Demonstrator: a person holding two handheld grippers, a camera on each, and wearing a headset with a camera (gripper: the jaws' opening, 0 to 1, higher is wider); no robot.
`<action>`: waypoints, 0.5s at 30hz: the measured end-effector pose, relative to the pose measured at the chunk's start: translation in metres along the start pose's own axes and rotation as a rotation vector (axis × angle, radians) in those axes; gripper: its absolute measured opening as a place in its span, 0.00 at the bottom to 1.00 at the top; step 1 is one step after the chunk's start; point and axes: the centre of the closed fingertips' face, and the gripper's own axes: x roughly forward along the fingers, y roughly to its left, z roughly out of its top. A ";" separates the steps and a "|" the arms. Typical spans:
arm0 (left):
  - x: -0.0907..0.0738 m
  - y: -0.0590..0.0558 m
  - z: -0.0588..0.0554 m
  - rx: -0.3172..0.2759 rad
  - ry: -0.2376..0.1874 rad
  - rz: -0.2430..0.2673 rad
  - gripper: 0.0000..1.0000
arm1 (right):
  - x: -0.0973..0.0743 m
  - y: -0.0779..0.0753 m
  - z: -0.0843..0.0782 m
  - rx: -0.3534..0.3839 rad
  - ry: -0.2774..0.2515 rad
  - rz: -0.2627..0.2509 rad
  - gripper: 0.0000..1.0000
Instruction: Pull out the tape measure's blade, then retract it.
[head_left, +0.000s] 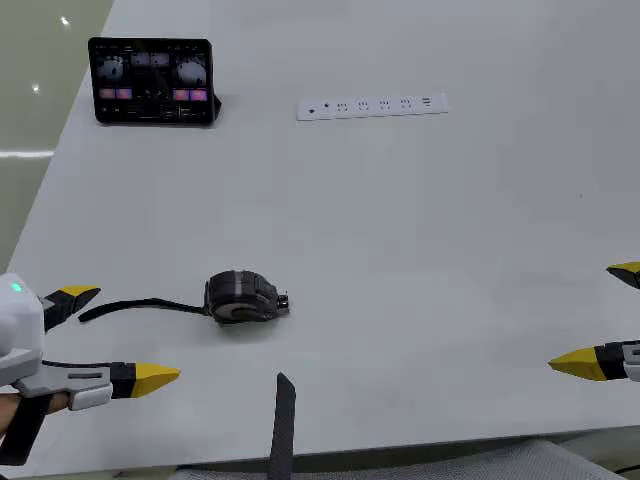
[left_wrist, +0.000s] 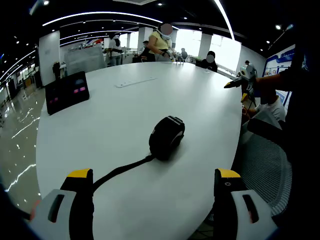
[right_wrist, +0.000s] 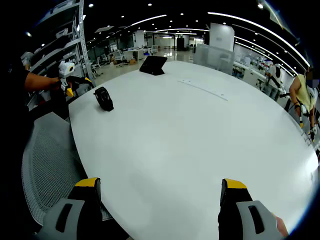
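Tape measure (head_left: 243, 297) near-left on desk (head_left: 430, 230), blade in, wrist strap (head_left: 135, 306) trailing left. Left hand-held gripper (head_left: 135, 333) spread about the strap end, probably to steady the case. Right hand-held gripper (head_left: 582, 317) spread, well apart at right, free to take the blade tip.

A broad white desk (head_left: 420, 250) with a rounded end stands in a large open hall. Long curved light strips (left_wrist: 100, 13) cross the dark ceiling (their glare streaks the glossy floor (left_wrist: 20, 130)). Bright windows (left_wrist: 222, 50) lie at the far side, metal shelving (right_wrist: 55, 47) along another, and a grey mesh chair (right_wrist: 46, 165) at the desk's edge.
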 end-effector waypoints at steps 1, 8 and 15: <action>0.000 0.000 0.000 0.003 0.002 -0.001 0.99 | 0.000 0.000 0.000 0.001 0.001 -0.001 0.99; 0.003 0.002 0.004 0.005 -0.002 -0.004 0.99 | -0.003 -0.003 0.000 0.006 0.002 -0.007 0.99; 0.004 0.002 0.007 0.014 -0.006 -0.010 0.99 | -0.004 -0.004 0.004 -0.008 -0.003 -0.009 0.99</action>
